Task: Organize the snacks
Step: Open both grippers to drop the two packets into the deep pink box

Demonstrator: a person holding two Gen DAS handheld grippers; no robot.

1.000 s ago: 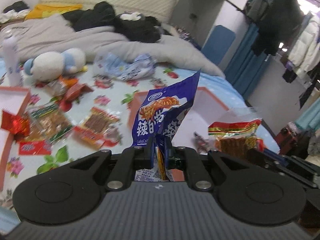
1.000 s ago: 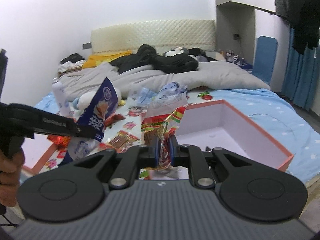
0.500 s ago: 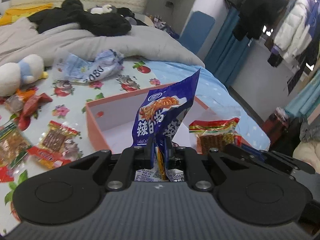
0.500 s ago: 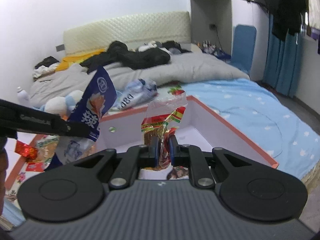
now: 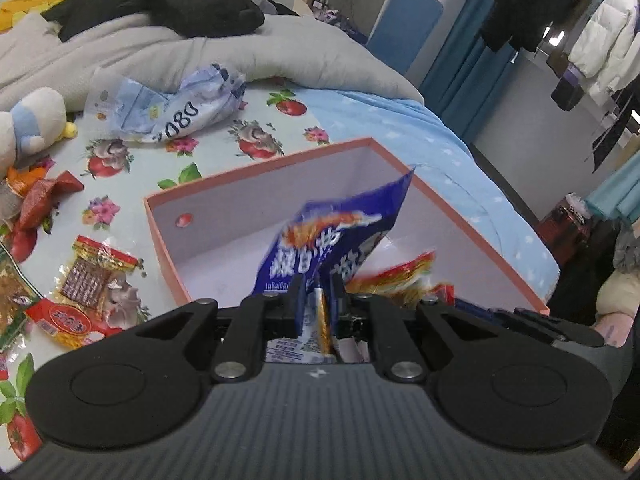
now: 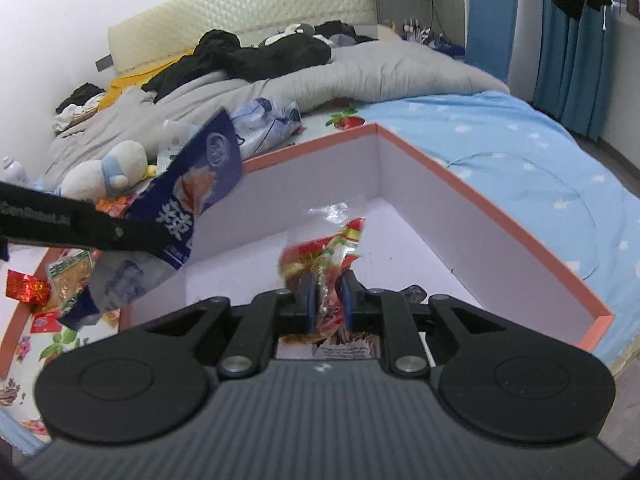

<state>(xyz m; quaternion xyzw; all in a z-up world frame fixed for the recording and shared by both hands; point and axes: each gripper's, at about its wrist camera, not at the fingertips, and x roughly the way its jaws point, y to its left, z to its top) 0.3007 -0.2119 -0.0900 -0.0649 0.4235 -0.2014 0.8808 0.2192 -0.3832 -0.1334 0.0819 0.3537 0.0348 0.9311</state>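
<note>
My left gripper (image 5: 318,300) is shut on a blue snack bag (image 5: 340,240) and holds it over the near part of an open box with orange rim and white inside (image 5: 256,168). The same bag (image 6: 196,200) shows at the left of the right wrist view. My right gripper (image 6: 326,300) is shut on a red and clear snack packet (image 6: 324,252), held above the box floor (image 6: 400,240). That packet (image 5: 400,280) shows blurred just right of the blue bag in the left wrist view.
Loose snack packets (image 5: 92,280) lie on the flowered sheet left of the box. A crumpled pale blue bag (image 5: 172,108) and a plush toy (image 5: 28,124) lie behind. Grey duvet and dark clothes (image 5: 180,12) are farther back. A second orange-rimmed tray edge (image 6: 20,320) is at left.
Both grippers have moved forward and down over the box with their packets still held. The box now fills more of both views, and both packets tilt and blur.
</note>
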